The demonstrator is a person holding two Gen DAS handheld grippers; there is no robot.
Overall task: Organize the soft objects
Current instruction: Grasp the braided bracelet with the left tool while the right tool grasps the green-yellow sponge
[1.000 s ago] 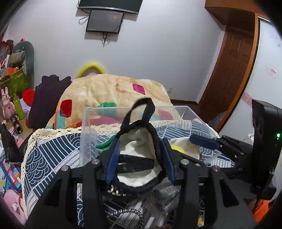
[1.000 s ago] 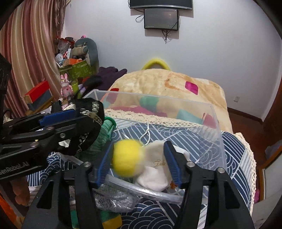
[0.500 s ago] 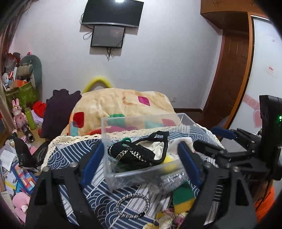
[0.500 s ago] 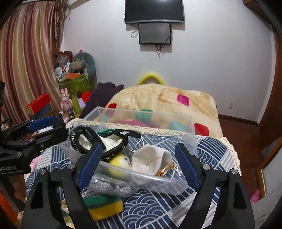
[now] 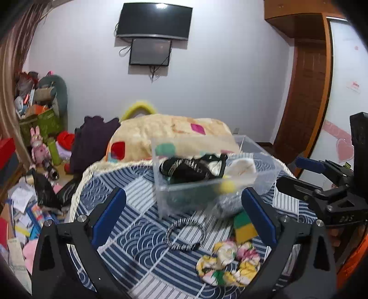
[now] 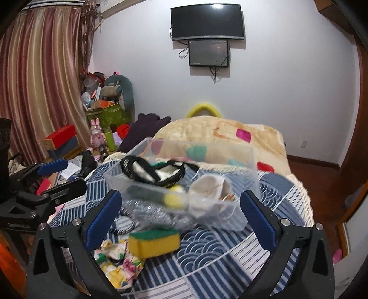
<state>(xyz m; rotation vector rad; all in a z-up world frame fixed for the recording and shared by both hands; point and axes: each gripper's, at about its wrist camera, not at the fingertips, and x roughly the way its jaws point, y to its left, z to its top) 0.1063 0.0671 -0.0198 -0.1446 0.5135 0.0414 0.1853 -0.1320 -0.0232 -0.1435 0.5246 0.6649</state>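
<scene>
While both claws hang with their blue-padded jaws spread wide and nothing between them, the soft things lie on the blue patterned cloth of the table (image 6: 218,250). Nearest the left claw (image 5: 184,216), just ahead and to its right, sits a floral scrunchie (image 5: 226,264); a striped hair band (image 5: 185,233) lies between its jaws. Close before the right claw (image 6: 180,217), slightly left of centre, rests a green and yellow sponge (image 6: 154,242), with a silvery crinkled bag (image 6: 158,215) just beyond it, against the clear plastic box (image 6: 243,170). Farther out, inside that box, a black-trimmed pouch (image 6: 153,171) lies to the left, a yellow ball (image 6: 171,199) is near the front wall, and a cream cloth bag (image 6: 210,187) is to the right. Beyond the table a beige blanket (image 6: 220,134) covers the bed, and a dark screen (image 6: 207,21) hangs on the far wall.
</scene>
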